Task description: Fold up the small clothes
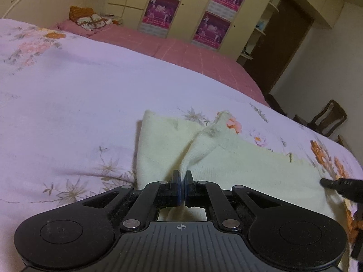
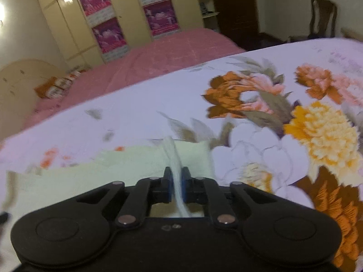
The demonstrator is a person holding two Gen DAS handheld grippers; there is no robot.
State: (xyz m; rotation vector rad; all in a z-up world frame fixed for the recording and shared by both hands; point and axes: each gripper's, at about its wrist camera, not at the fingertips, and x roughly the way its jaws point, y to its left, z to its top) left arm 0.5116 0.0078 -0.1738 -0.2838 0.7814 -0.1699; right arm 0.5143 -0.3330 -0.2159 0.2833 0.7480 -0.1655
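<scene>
Left tool [image 1: 183, 176] & right tool [image 2: 177, 176] both clamped on cream garment [image 1: 249, 167], floral bedspread [image 1: 79, 102] beneath, pink bed [image 1: 181, 47] behind

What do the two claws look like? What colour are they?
Both claws are black plastic. The left claw has two short fingers with blue pads, bent link bars joined by shiny silver rivets, and a big round disc on each side. Its ribbed grey back carries a small crosshair mark. The right claw is built the same, with blue pads and silver rivets, though its back looks smooth and dark. No cables or sleeves show.
</scene>
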